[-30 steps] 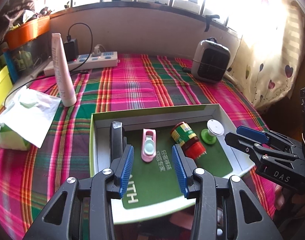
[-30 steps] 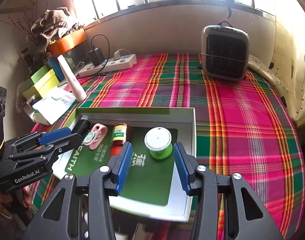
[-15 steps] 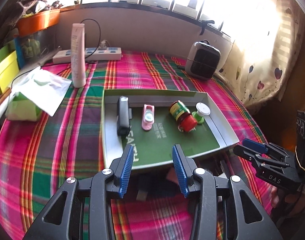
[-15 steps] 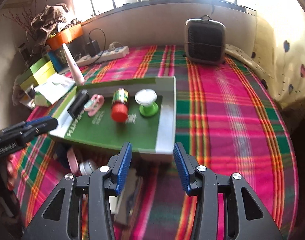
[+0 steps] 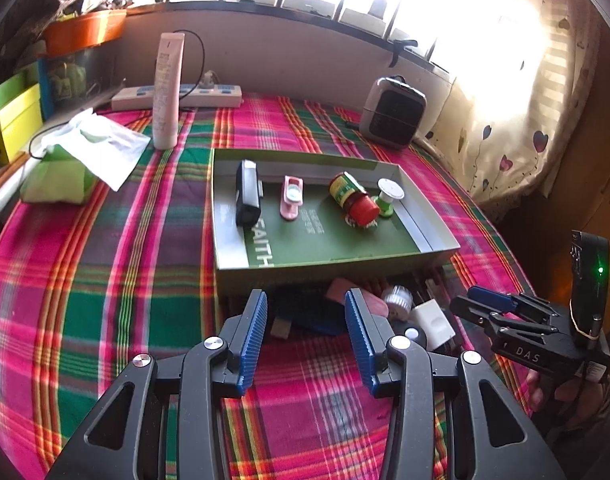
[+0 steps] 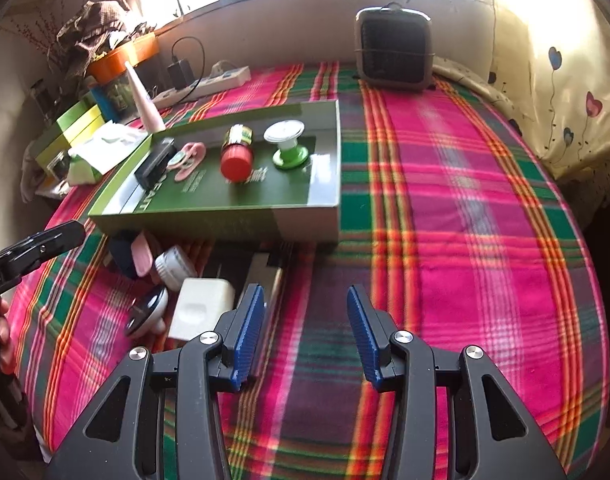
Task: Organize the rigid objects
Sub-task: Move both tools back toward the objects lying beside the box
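A green box lid lies on the plaid cloth. It holds a black stapler, a pink clip, a red-capped jar and a green spool. Loose items lie in front of the lid: a white block, a small white jar, a pink piece and a black disc. My left gripper is open and empty before them. My right gripper is open and empty, right of the white block.
A small heater stands at the back right. A white tube, a power strip and a tissue pack are at the back left. Yellow-green boxes line the left edge.
Both grippers have pulled back from over the box lid toward the near side. The loose items in front of the lid have come into view. Both stay open.
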{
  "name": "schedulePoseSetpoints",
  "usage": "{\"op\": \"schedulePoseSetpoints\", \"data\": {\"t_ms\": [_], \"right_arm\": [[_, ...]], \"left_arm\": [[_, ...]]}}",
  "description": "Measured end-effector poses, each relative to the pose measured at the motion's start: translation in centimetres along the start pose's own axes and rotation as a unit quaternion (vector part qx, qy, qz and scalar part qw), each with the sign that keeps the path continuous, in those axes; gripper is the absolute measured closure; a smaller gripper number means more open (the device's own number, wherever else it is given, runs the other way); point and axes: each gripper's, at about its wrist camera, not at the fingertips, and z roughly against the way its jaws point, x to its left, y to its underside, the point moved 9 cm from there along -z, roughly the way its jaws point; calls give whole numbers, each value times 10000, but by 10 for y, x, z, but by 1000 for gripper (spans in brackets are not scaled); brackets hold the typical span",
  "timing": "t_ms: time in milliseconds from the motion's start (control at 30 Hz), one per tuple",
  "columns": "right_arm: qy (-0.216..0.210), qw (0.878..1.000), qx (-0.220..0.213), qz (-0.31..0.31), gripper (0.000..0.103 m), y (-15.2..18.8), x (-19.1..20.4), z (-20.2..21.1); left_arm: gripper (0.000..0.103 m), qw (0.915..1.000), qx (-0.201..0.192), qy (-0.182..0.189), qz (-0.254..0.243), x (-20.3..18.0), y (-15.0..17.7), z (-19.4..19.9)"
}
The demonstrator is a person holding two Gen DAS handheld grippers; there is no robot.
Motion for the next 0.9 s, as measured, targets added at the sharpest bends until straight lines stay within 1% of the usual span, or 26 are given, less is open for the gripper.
{"op": "schedulePoseSetpoints", "data": {"t_ms": [200, 500, 600, 733, 900], "right_arm": [[-20, 9999, 67, 124, 58, 5, 15, -2], [104, 9996, 131, 206, 58, 5, 21, -10], [206, 9993, 121, 285, 58, 5, 23, -11], [453, 9974, 109, 552, 58, 7, 27, -12], [460, 9975, 109, 521, 58, 6, 22, -11]], "left_arm": [[63, 9999, 68, 67, 71, 4, 8, -1], [63, 9997, 89, 161, 128, 7, 11, 1], [63, 9997, 113, 195, 107, 5, 12, 1], [63, 9996, 155, 224, 71, 2, 14, -1], [63, 9995, 212, 230, 43, -2, 16, -2]]}}
